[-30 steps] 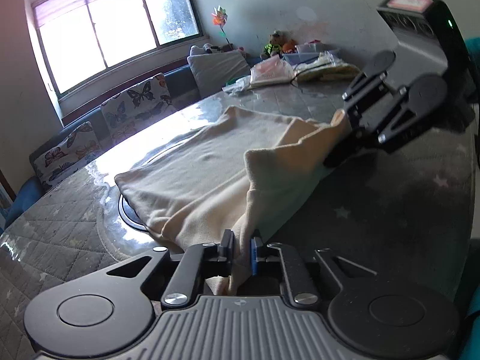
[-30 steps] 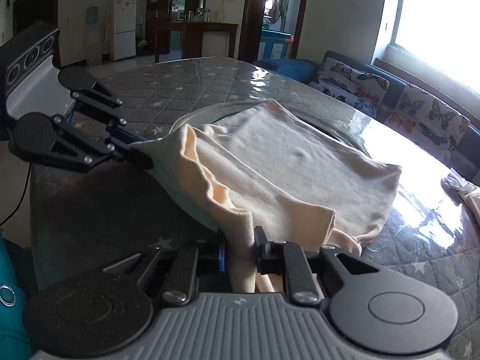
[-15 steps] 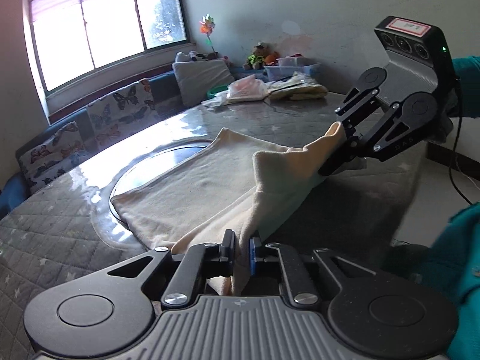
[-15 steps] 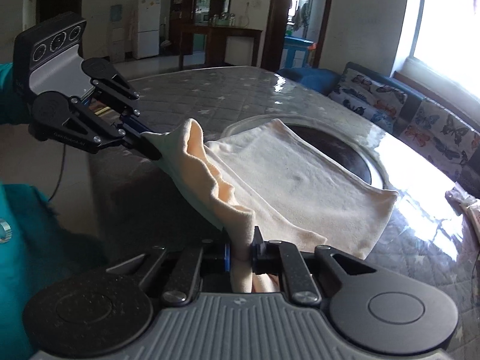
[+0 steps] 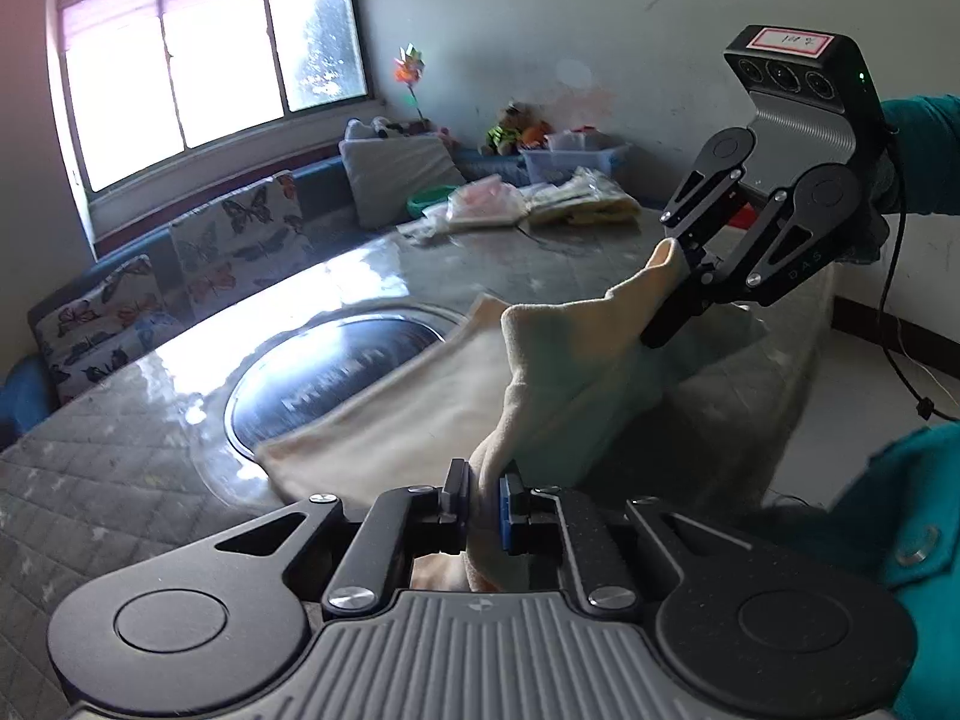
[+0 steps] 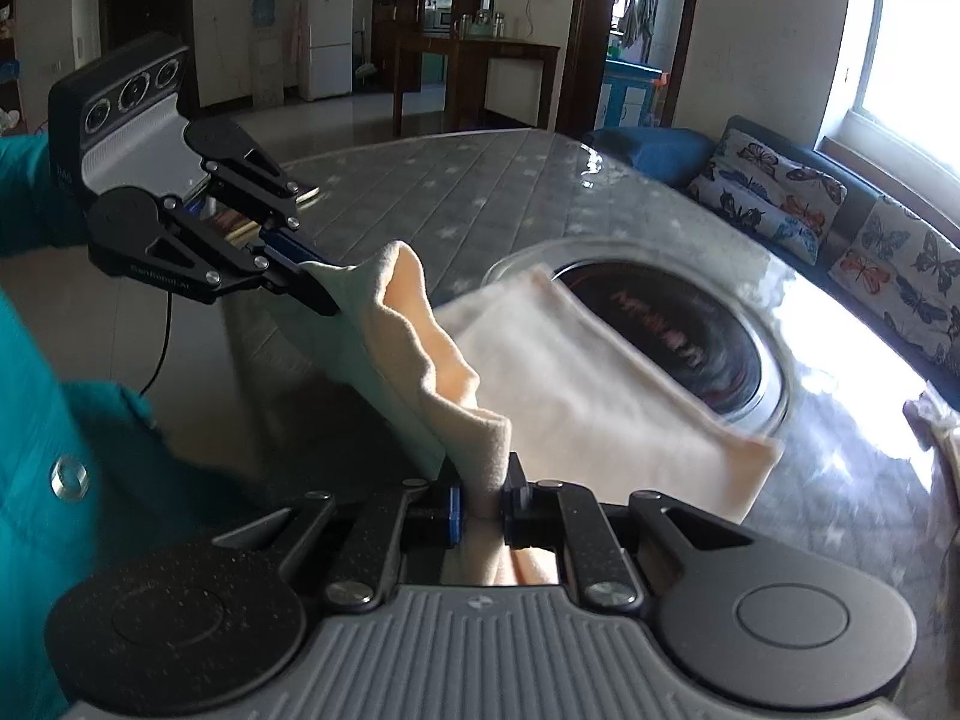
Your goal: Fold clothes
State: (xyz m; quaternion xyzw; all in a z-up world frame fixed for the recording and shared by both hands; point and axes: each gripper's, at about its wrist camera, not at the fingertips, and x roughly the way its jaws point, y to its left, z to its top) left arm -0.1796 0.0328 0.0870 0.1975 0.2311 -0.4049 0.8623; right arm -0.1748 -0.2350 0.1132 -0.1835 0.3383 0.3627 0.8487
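Note:
A cream-coloured garment (image 5: 414, 420) (image 6: 600, 384) lies partly on the round table, its near edge lifted off the surface. My left gripper (image 5: 482, 501) is shut on one corner of that edge, cloth pinched between its pads. In the right wrist view the left gripper (image 6: 312, 294) appears at the left, holding the same cloth. My right gripper (image 6: 483, 507) is shut on the other corner; it shows in the left wrist view as the right gripper (image 5: 666, 324) at the upper right. The held edge sags between the two grippers. The far part of the garment rests flat beside the glass inset.
The table (image 5: 108, 480) (image 6: 456, 192) has a quilted star-pattern cover and a dark round glass inset (image 5: 336, 372) (image 6: 690, 336). Bags and folded items (image 5: 528, 204) sit at its far side. A bench with butterfly cushions (image 5: 228, 240) (image 6: 780, 186) runs under the window. A teal sleeve (image 6: 36, 420) is close.
Both grippers have risen and drawn back toward the table edge, pulling the garment off the glass inset. More of the dark inset is uncovered now. Both stay shut on the cloth.

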